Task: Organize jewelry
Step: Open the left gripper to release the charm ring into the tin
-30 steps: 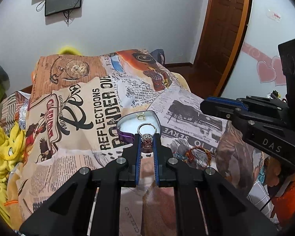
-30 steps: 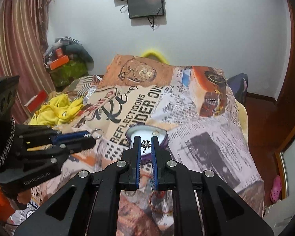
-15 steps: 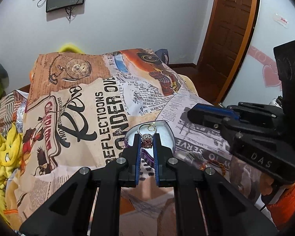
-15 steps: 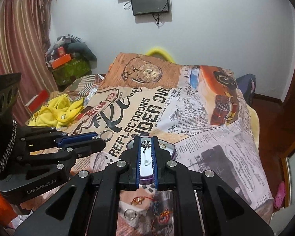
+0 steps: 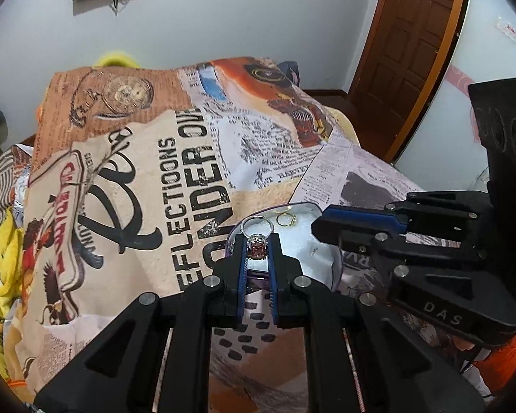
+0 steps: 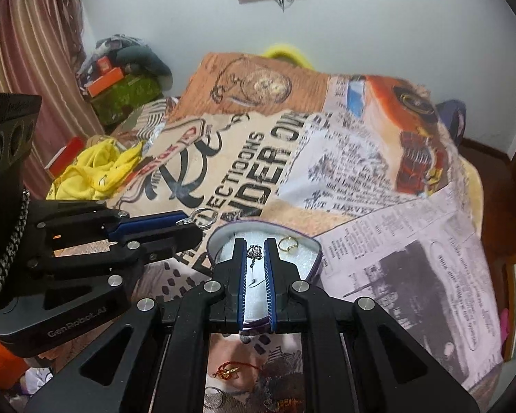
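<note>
Left tongs (image 5: 257, 245) pinch a silver red-stoned ring (image 5: 257, 241), right tongs (image 6: 254, 250) a small silver pendant (image 6: 254, 252), both over the heart-shaped purple box (image 5: 313, 251) at 12 o'clock.

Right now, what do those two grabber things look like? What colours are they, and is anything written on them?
Both tongs are black plastic with blue strips lining the insides of the fingers and round silver screws. The left tongs carry the words GenRobot.AI in pale letters on the side, and a silver chain hangs by their boxy block with round holes. The right tongs are marked DAS.
</note>
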The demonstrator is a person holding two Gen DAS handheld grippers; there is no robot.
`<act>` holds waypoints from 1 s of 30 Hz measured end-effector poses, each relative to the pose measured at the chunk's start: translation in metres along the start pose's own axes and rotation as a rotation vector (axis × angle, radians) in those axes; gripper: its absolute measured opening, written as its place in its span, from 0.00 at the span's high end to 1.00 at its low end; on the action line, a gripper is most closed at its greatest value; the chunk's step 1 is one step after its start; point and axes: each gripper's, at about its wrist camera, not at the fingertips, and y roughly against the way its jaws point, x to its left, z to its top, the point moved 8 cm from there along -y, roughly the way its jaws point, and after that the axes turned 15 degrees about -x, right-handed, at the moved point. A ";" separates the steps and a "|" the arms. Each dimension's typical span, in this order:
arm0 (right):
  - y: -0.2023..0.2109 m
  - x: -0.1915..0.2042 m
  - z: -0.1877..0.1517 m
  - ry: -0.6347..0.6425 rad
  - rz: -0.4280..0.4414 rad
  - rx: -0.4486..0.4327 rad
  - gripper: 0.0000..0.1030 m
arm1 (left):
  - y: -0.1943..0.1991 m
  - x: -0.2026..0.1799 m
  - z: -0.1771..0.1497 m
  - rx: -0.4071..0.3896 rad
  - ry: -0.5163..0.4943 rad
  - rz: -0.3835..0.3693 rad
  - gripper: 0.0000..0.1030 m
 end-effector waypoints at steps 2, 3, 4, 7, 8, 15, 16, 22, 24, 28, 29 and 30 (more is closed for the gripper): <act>-0.005 -0.002 -0.004 0.000 0.000 0.021 0.91 | -0.005 0.000 -0.001 0.010 0.001 -0.008 0.90; -0.007 -0.002 -0.007 0.000 0.002 0.035 0.91 | -0.007 -0.001 -0.002 0.017 0.000 -0.015 0.90; -0.009 -0.002 -0.009 0.000 0.004 0.045 0.91 | -0.009 -0.001 -0.003 0.021 -0.001 -0.020 0.90; -0.014 -0.004 -0.015 0.001 0.003 0.073 0.91 | -0.015 -0.005 -0.005 0.035 -0.012 -0.032 0.90; -0.015 -0.004 -0.017 0.001 0.006 0.079 0.91 | -0.017 -0.006 -0.005 0.036 -0.015 -0.032 0.90; -0.019 -0.005 -0.023 -0.002 0.012 0.106 0.91 | -0.025 -0.007 -0.010 0.065 -0.010 -0.047 0.90; -0.018 -0.006 -0.024 -0.005 0.013 0.109 0.91 | -0.025 -0.007 -0.010 0.066 -0.005 -0.051 0.90; -0.017 -0.009 -0.024 -0.016 0.008 0.109 0.91 | -0.019 -0.005 -0.005 0.051 -0.003 -0.043 0.90; -0.016 -0.008 -0.024 -0.008 0.003 0.110 0.91 | -0.013 -0.005 -0.002 0.038 -0.007 -0.036 0.90; -0.012 -0.006 -0.023 0.004 -0.007 0.102 0.90 | -0.001 -0.005 0.004 0.019 -0.007 -0.025 0.90; -0.010 -0.006 -0.022 0.005 -0.009 0.099 0.89 | 0.002 -0.005 0.005 0.013 -0.010 -0.021 0.90; -0.008 -0.005 -0.022 0.003 -0.007 0.099 0.89 | 0.007 -0.005 0.007 0.005 -0.015 -0.014 0.90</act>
